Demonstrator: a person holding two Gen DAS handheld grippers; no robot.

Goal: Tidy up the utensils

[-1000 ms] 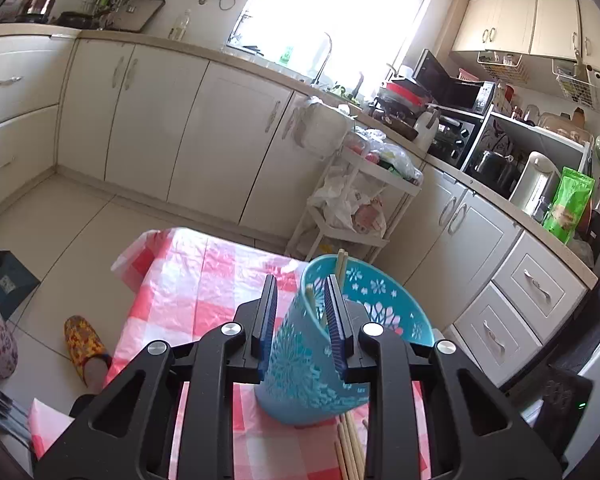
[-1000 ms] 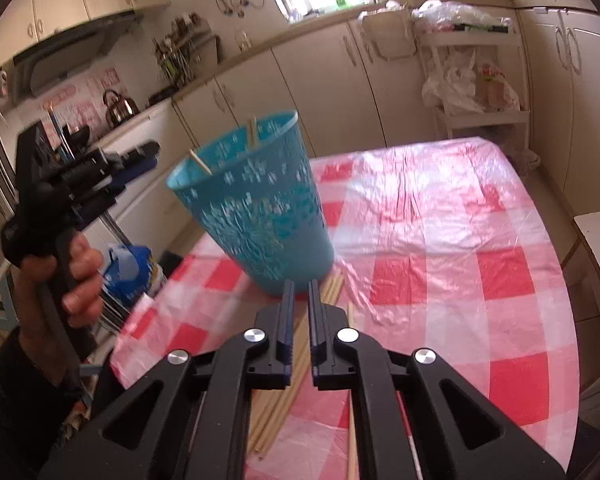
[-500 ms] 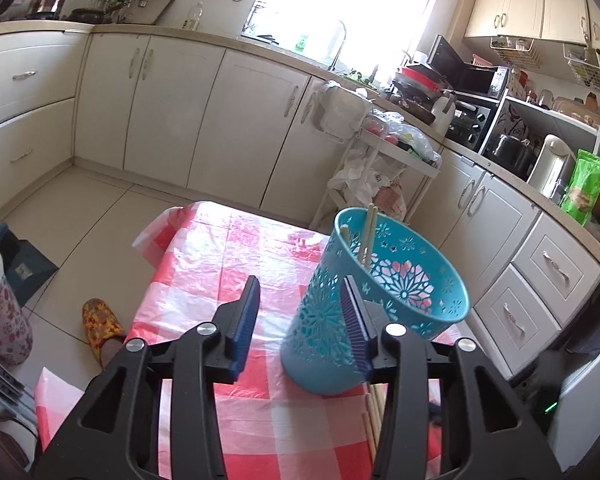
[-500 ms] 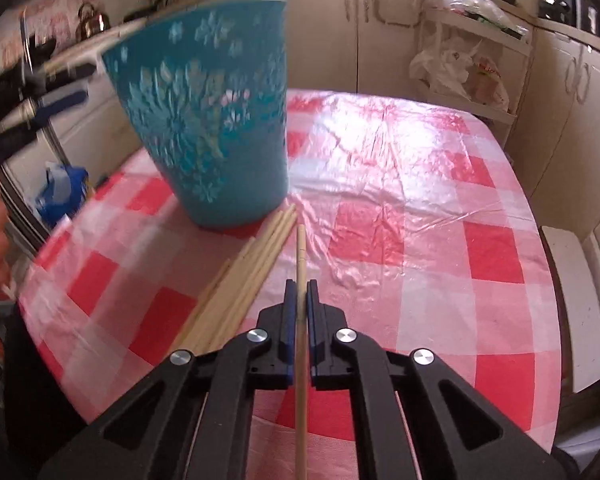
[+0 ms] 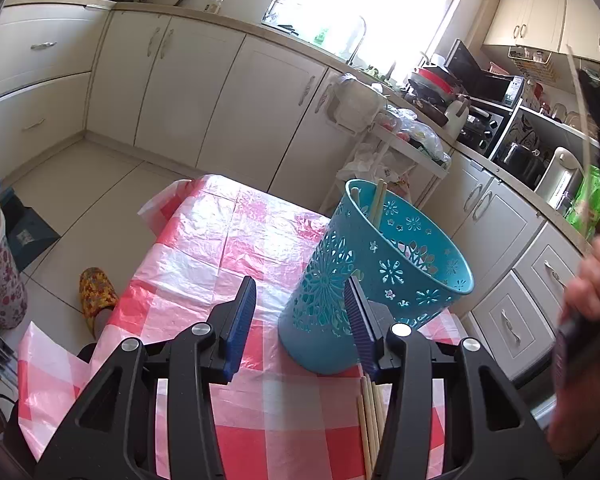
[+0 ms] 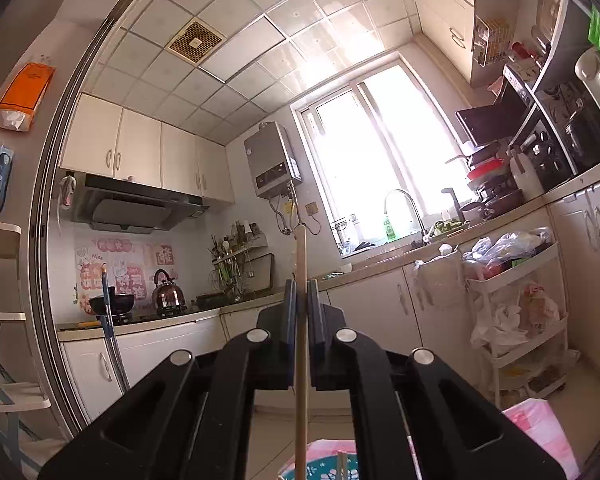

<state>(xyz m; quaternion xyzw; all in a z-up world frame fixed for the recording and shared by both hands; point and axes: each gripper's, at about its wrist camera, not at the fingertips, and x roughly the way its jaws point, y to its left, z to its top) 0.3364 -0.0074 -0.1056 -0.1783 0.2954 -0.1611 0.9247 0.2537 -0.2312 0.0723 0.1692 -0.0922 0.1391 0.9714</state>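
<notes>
A teal cut-out utensil holder (image 5: 380, 272) stands on the red-checked tablecloth (image 5: 220, 248) with two chopsticks (image 5: 378, 200) inside. My left gripper (image 5: 300, 280) is open just in front of its lower half. The right blue pad (image 5: 358, 316) overlaps the holder, and the left pad stands well clear of it. Several loose chopsticks (image 5: 370, 420) lie beside the holder's base. My right gripper (image 6: 301, 292) is shut on a single chopstick (image 6: 300, 256) and is tipped up toward the ceiling. The holder's rim (image 6: 320, 466) shows below it. A hand (image 5: 592, 280) carries that gripper at the right edge of the left wrist view.
The table's far and left edges drop to a tiled floor, where a patterned slipper (image 5: 96, 292) lies. A white trolley rack (image 5: 392, 148) with bags stands beyond the table. Cabinets and a cluttered counter (image 5: 480, 92) run along the walls. A floral container (image 5: 0, 280) stands at the left.
My left gripper let go of the holder and opened; the holder now stands free on the cloth. My right gripper shut on a chopstick from the table and swung it upward.
</notes>
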